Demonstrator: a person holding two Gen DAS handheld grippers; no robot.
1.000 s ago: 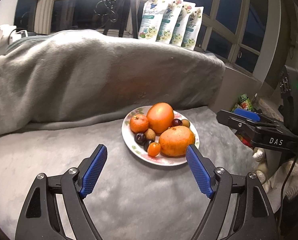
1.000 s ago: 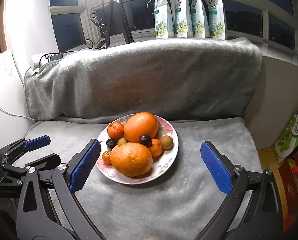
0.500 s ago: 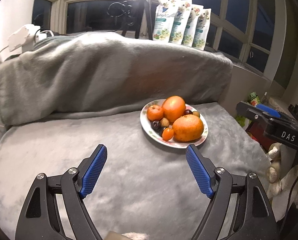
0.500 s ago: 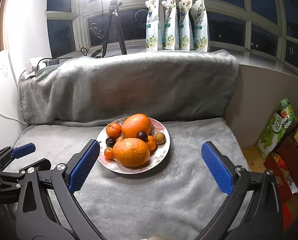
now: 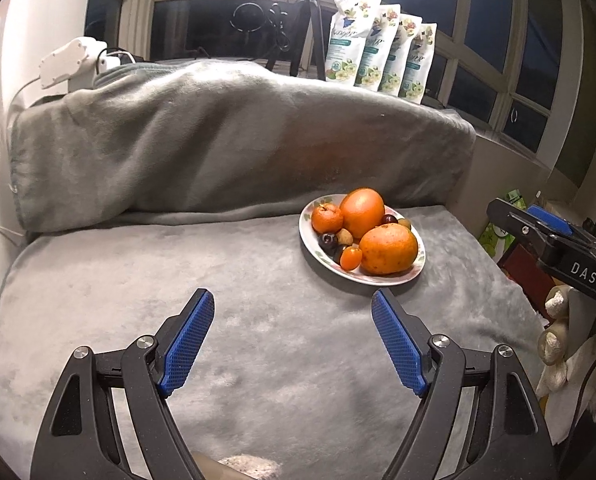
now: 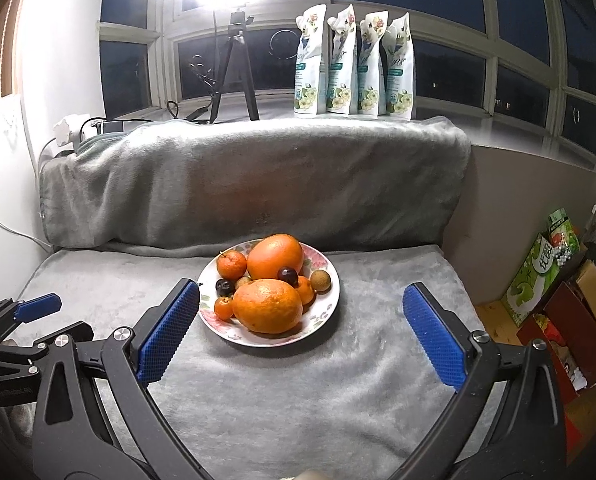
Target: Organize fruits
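A white flowered plate [image 5: 418, 258] [image 6: 326, 312] sits on the grey blanket, piled with fruit. Two large oranges [image 5: 388, 249] [image 6: 267, 306] dominate it, with a mandarin [image 5: 327, 218] [image 6: 231, 264], dark plums [image 5: 328, 241] [image 6: 287, 275], small brown longans [image 6: 321, 280] and a tiny kumquat [image 5: 350, 258] [image 6: 223, 307] around them. My left gripper [image 5: 291, 302] hovers open and empty over bare blanket, well short and left of the plate. My right gripper [image 6: 298, 294] is open too, its fingers framing the plate from the near side without touching it.
The blanket [image 5: 177, 264] drapes up over a raised backrest [image 6: 253, 184] behind the plate. Several white pouches [image 6: 352, 64], a tripod [image 6: 235, 68] and a bright lamp stand on the windowsill. Boxes [image 6: 546, 276] lie on the floor past the right edge.
Both grippers have drawn back from the plate, which now looks smaller and farther off. In the left wrist view the plate has shifted right and upward. Both stayed open and empty.
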